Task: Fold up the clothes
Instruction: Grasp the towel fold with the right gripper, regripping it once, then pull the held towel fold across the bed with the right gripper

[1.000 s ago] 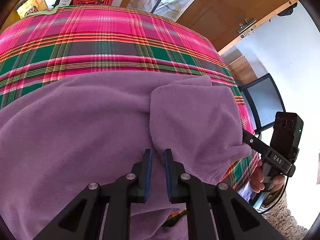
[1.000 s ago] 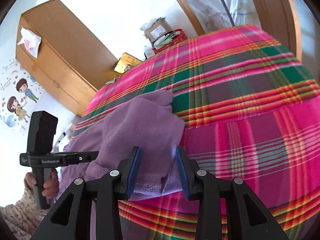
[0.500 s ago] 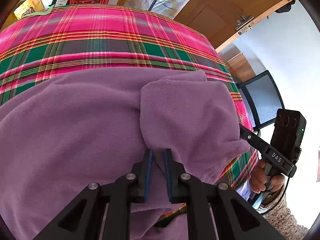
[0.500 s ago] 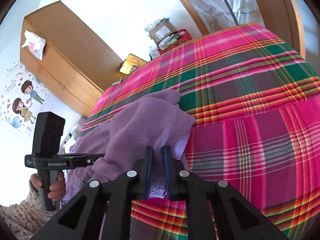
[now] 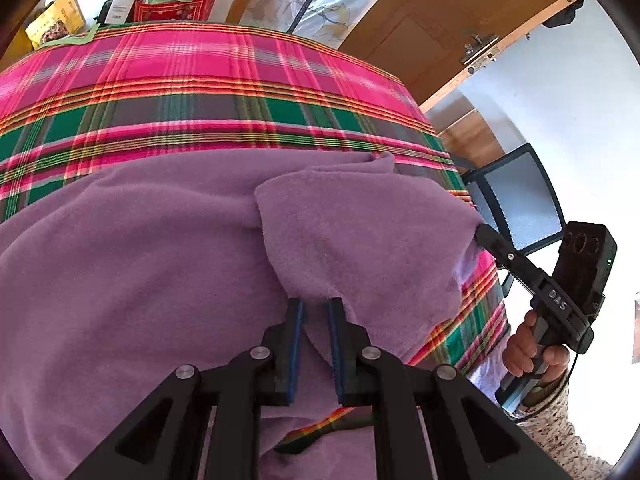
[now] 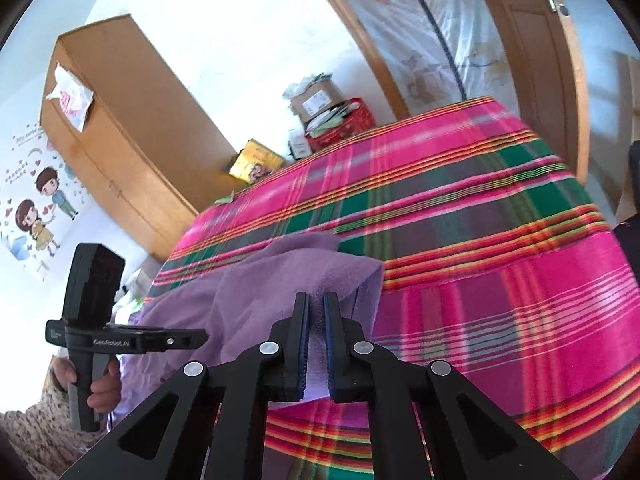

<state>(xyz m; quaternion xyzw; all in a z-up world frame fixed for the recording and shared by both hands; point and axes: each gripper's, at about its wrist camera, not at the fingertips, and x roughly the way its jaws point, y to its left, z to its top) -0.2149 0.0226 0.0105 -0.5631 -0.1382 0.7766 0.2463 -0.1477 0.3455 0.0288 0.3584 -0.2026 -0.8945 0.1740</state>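
Observation:
A purple fleece garment lies spread over the near part of a bed with a pink and green plaid cover. My left gripper is shut on a raised fold of the fleece, which runs between its blue pads. The right gripper has its jaws closing on the garment's right corner, and the pads press on the cloth edge. That corner is lifted off the plaid cover. Each gripper shows in the other's view: the right gripper at the garment's right edge, the left gripper over its left side.
A wooden wardrobe stands left of the bed. Cardboard boxes and a red basket sit beyond the far edge. A wooden door is at the far right, and a dark chair back stands by the bed's right side.
The right gripper's jaws went from wide apart to closed on the garment's corner, then rose a little with it. The left gripper kept its grip and place.

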